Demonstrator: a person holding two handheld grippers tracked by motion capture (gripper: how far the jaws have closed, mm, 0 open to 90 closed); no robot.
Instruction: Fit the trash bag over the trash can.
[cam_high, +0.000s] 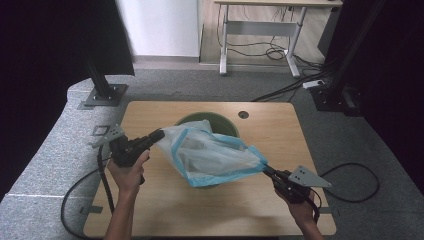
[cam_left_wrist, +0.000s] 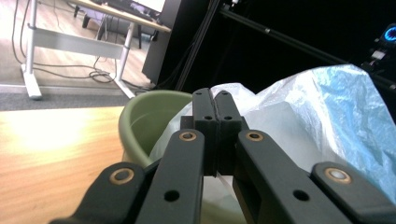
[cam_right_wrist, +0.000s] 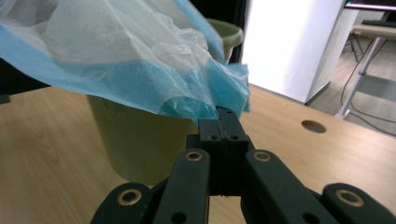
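My left gripper (cam_high: 159, 135) is clamped on one edge of the bag (cam_high: 215, 155), and my right gripper (cam_high: 266, 170) pinches the opposite blue corner. I hold the bag stretched above the green bin (cam_high: 227, 125) on the table (cam_high: 280, 135).

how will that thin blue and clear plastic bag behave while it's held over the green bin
The thin blue-edged clear plastic bag is probably floppy: it sags and creases between the left gripper and the right gripper. It looks very light, likely to billow. The film may slip, since each gripper pinches just an edge above the round green bin.
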